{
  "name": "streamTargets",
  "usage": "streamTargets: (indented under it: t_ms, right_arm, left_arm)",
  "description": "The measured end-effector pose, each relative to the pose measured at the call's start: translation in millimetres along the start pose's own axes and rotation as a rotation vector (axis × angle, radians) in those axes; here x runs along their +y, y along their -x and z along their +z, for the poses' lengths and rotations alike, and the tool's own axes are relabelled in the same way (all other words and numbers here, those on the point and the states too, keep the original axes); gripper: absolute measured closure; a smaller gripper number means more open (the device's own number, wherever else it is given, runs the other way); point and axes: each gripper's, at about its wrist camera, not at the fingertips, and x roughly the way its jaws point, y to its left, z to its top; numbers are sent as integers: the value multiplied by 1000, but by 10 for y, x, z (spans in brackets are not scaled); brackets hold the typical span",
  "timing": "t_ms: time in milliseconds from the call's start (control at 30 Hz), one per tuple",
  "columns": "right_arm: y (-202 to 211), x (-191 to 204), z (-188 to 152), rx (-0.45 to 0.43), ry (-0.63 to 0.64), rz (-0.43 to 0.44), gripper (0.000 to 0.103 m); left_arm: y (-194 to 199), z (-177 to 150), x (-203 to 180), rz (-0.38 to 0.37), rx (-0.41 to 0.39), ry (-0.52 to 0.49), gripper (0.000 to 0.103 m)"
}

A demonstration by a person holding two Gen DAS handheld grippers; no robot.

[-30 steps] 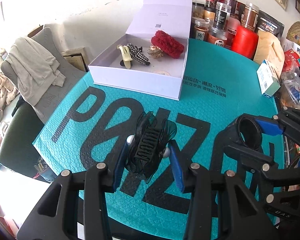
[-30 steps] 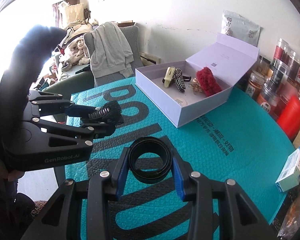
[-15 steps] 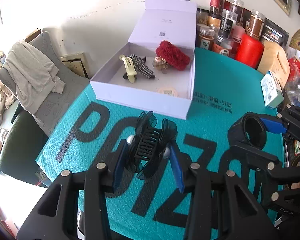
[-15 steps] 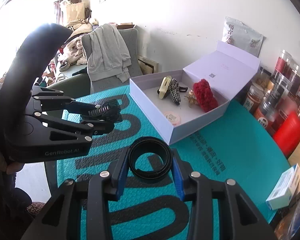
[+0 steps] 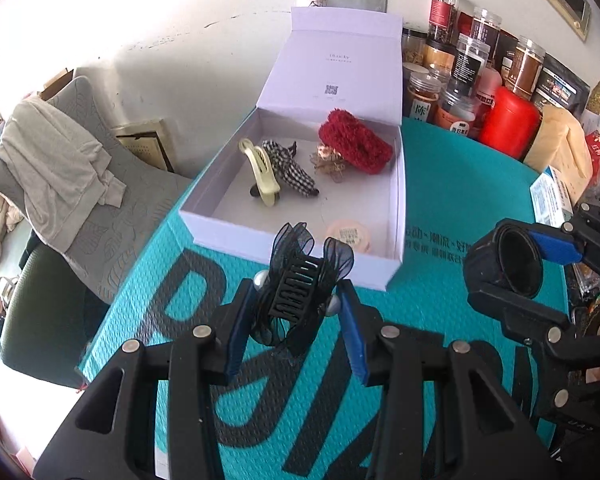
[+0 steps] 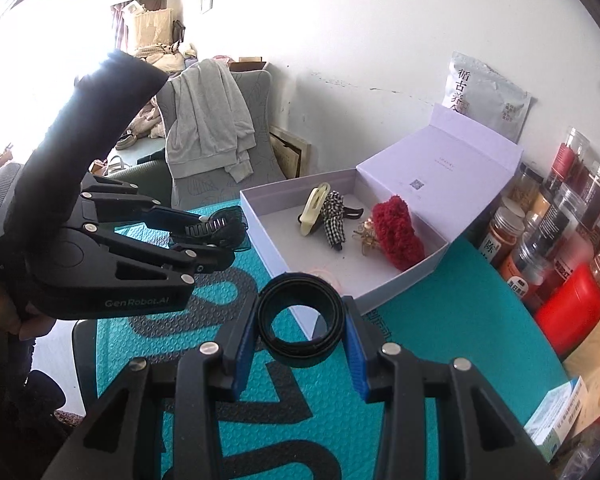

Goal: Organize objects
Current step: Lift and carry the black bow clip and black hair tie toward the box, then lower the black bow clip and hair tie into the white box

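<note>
My left gripper [image 5: 298, 300] is shut on a black claw hair clip with a sheer bow [image 5: 300, 288], held above the teal mat just in front of the open white box [image 5: 292, 248]; the clip also shows in the right wrist view [image 6: 216, 228]. My right gripper [image 6: 300, 328] is shut on a black coiled band ring [image 6: 300, 320], near the box's front corner [image 6: 332, 304]; the ring also shows in the left wrist view [image 5: 516, 264]. In the box lie a cream clip [image 5: 260, 176], a checked bow [image 5: 290, 168], a red fuzzy clip [image 5: 356, 146], a gold clip [image 5: 330, 162] and a round peach tin [image 5: 348, 236].
Jars and a red canister [image 5: 508, 122] crowd the table's back right, with a tan bag [image 5: 560, 144] and a small carton [image 5: 550, 200]. A chair draped with a grey garment [image 5: 56, 164] stands at the left. The teal mat [image 5: 460, 184] covers the table.
Both grippers have moved forward toward the white box, carrying the hair clip and the ring; the box now appears larger and closer in both views.
</note>
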Motion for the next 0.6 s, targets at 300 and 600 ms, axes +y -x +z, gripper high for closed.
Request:
streamTargets:
  t_ms: [300, 600]
  right_arm:
    - [-235, -222, 242, -1, -9, -13, 63]
    - [-495, -419, 427, 6, -18, -19, 63]
  left_arm:
    - [-305, 357, 147, -2, 10, -5, 64]
    - [-674, 663, 299, -1, 25, -1, 64]
